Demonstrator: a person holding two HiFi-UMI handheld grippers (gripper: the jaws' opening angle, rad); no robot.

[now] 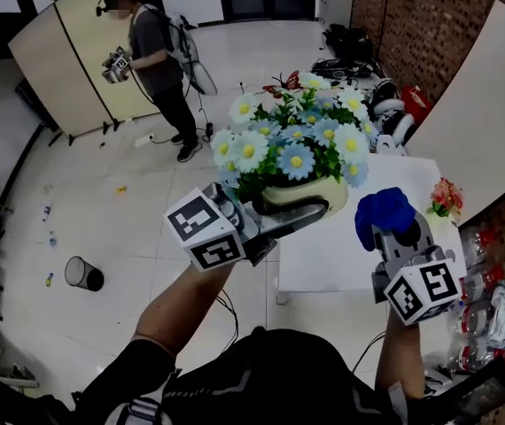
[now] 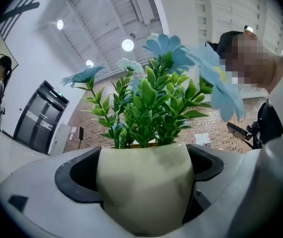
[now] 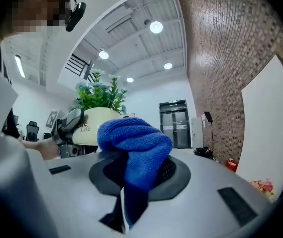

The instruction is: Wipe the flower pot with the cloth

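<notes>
A cream flower pot (image 1: 307, 192) with blue and white artificial flowers (image 1: 295, 129) is held up off the white table (image 1: 341, 255). My left gripper (image 1: 299, 212) is shut on the pot's body, which fills the space between its jaws (image 2: 144, 185). Green leaves (image 2: 151, 108) rise above it. My right gripper (image 1: 392, 228) is shut on a bunched blue cloth (image 1: 383, 211), a short way right of the pot and apart from it. In the right gripper view the blue cloth (image 3: 134, 145) bulges from the jaws, with the flower pot (image 3: 92, 128) at the left behind it.
A small pink flower bunch (image 1: 446, 198) sits at the table's right end. Another person (image 1: 153, 60) stands far back on the floor holding grippers. A black bin (image 1: 84, 274) stands on the floor at left. A brick wall (image 1: 430, 25) runs along the right.
</notes>
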